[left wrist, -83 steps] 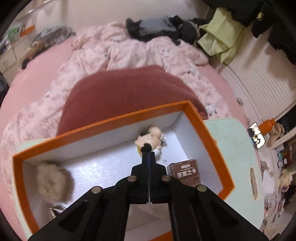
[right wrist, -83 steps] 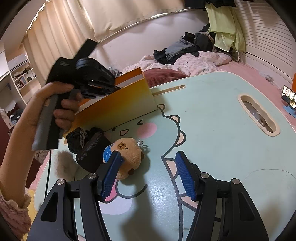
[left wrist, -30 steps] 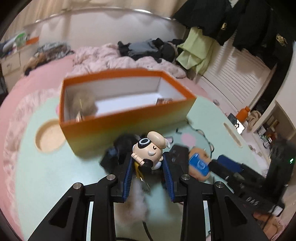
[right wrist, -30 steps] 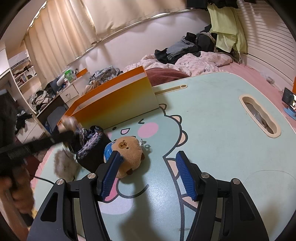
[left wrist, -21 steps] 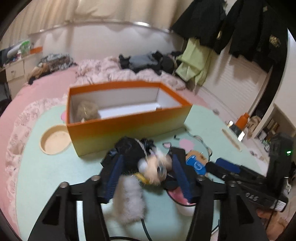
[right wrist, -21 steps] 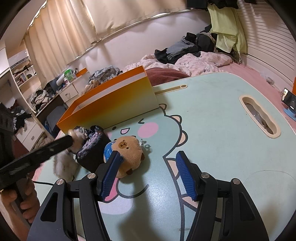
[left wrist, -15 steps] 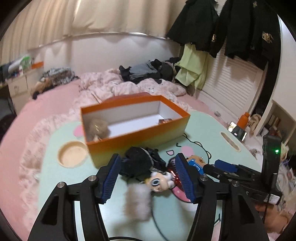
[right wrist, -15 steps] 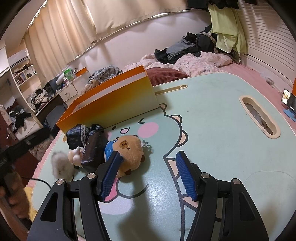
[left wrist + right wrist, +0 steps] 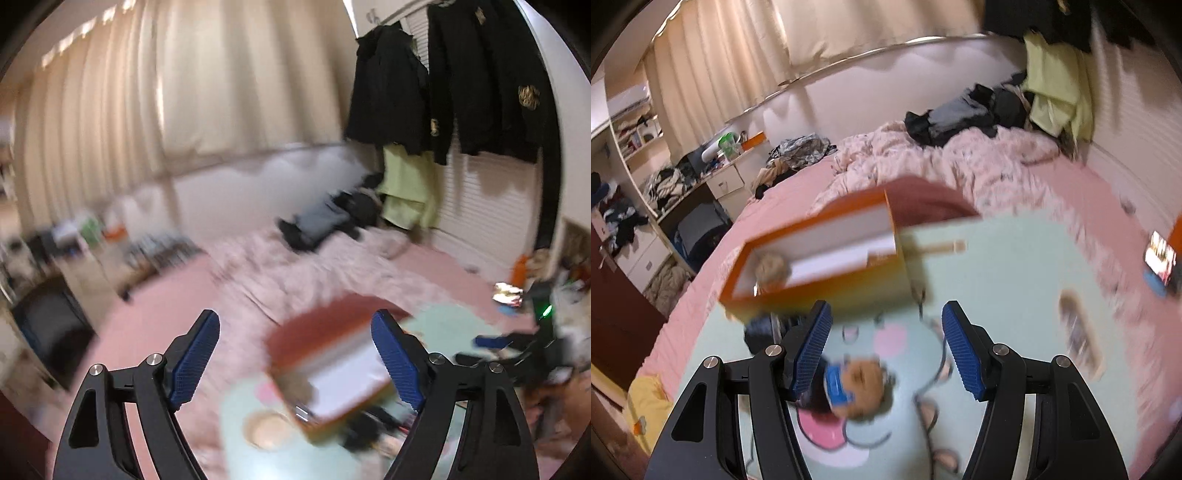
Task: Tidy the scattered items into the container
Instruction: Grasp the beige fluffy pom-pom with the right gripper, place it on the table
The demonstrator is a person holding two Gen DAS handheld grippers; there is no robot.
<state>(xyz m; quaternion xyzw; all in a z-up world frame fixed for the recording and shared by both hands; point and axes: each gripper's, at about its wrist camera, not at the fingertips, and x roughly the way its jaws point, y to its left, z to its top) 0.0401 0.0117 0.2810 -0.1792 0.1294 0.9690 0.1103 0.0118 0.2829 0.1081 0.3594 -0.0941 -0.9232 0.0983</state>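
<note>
The orange box (image 9: pixel 827 291) with white inside stands on the mint-green table (image 9: pixel 1004 280); a tan fluffy ball (image 9: pixel 772 269) lies in its left end. A brown capybara plush (image 9: pixel 862 382) with a blue tag lies on the table, blurred, below my open, empty right gripper (image 9: pixel 886 347). A dark bundle (image 9: pixel 764 328) lies left of it by the box front. In the left wrist view my left gripper (image 9: pixel 295 354) is open and empty, raised high; the box (image 9: pixel 332 380) is blurred far below, with dark items (image 9: pixel 365 428) in front of it.
A pink bed with a rumpled quilt (image 9: pixel 923 166) and a dark red cushion (image 9: pixel 923 206) lies behind the table. A phone (image 9: pixel 1160 258) stands at the right. A round recess (image 9: pixel 266 428) is in the table left of the box. The other gripper's handle (image 9: pixel 517 350) is at right.
My left gripper has opened, dropped the small doll by the dark items and swung up and away. My right gripper has just lifted and moved forward over the capybara; both views are blurred.
</note>
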